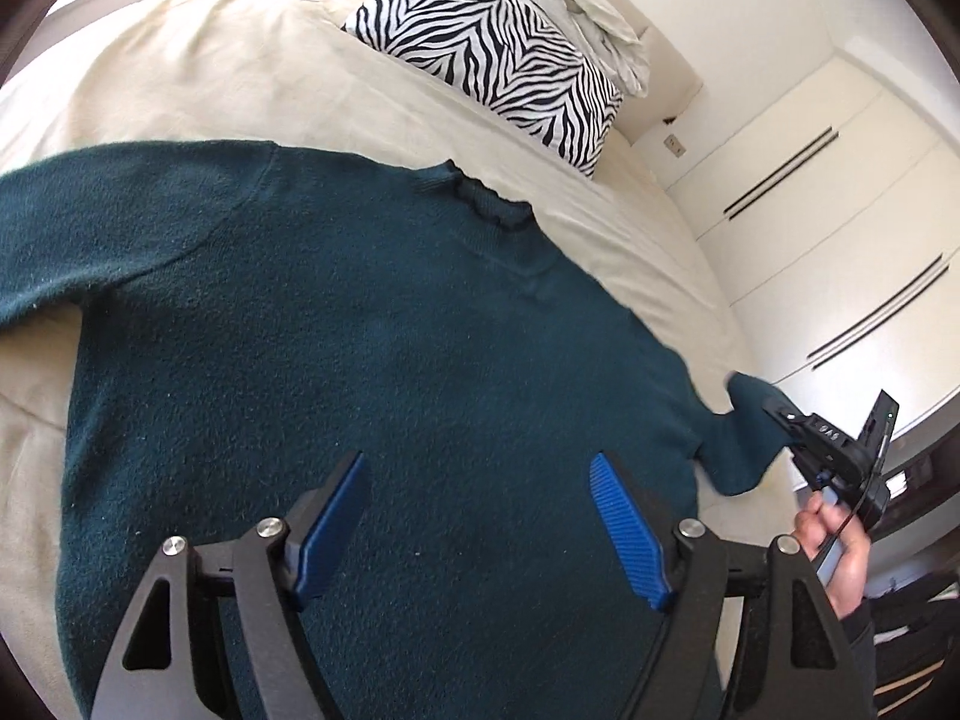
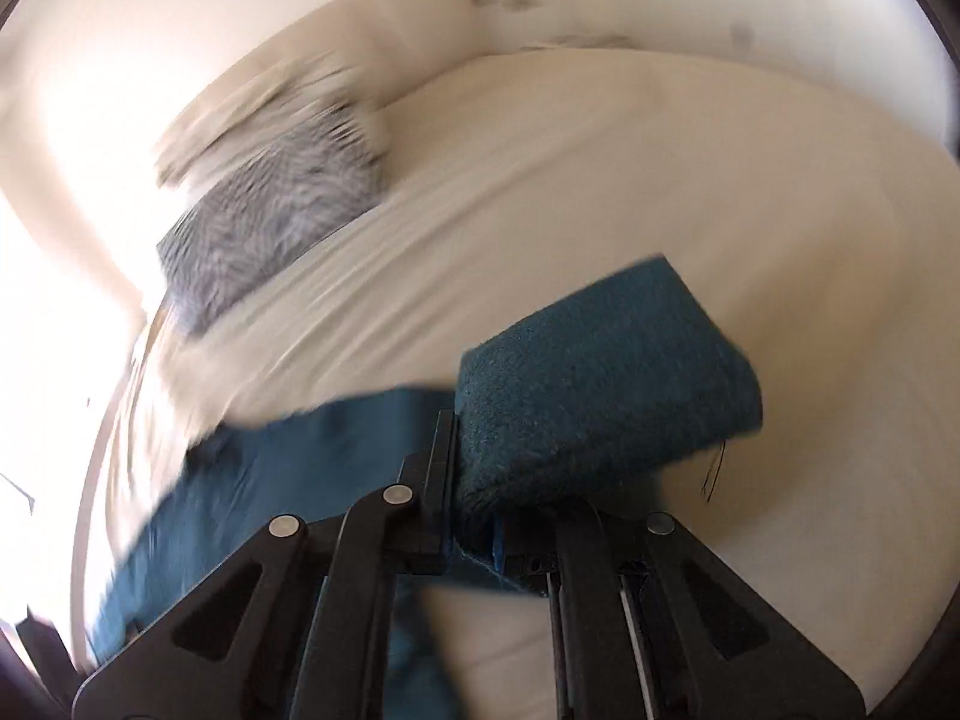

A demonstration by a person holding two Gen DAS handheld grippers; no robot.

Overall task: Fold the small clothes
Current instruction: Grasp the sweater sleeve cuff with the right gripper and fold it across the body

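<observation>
On the bed (image 1: 180, 60), sweater (image 1: 360, 330) collar toward pillow (image 1: 498, 54); right tool (image 2: 465, 480) pinching sleeve (image 2: 600, 372), left tool (image 1: 477, 516) spread.

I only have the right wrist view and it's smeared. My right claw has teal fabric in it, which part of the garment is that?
Observer: The end of a sleeve of a dark teal sweater; the right claw is clamped on it at the bed's edge.
Operator: Is the rest of it spread out?
Observer: Yes, the body lies flat on the beige bedspread, collar toward the zebra-print pillow.
Operator: Where's the left claw?
Observer: The left claw stands open over the sweater's lower body, nothing between its blue pads.
</observation>
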